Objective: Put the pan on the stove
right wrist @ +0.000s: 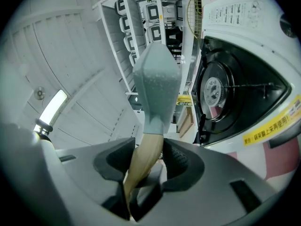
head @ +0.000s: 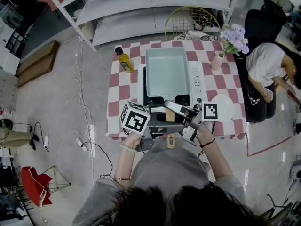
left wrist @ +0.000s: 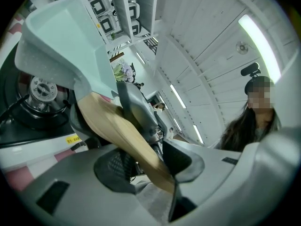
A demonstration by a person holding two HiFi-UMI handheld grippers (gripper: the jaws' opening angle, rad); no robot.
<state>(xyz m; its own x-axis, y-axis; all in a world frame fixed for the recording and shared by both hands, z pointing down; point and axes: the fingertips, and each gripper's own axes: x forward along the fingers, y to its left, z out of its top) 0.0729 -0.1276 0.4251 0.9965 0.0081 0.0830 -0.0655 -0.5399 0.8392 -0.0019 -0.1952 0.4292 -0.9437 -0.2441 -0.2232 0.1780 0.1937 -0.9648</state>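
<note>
The pan [head: 167,72] is held just over the stove [head: 196,79], its handle [left wrist: 113,126] clamped in left tool [left wrist: 141,161] and right tool [right wrist: 149,166]; lowering and release seemingly remain.

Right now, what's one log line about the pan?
pan: over stove, contact unclear | handle: wooden | left gripper: shut on handle | right gripper: shut on handle
</note>
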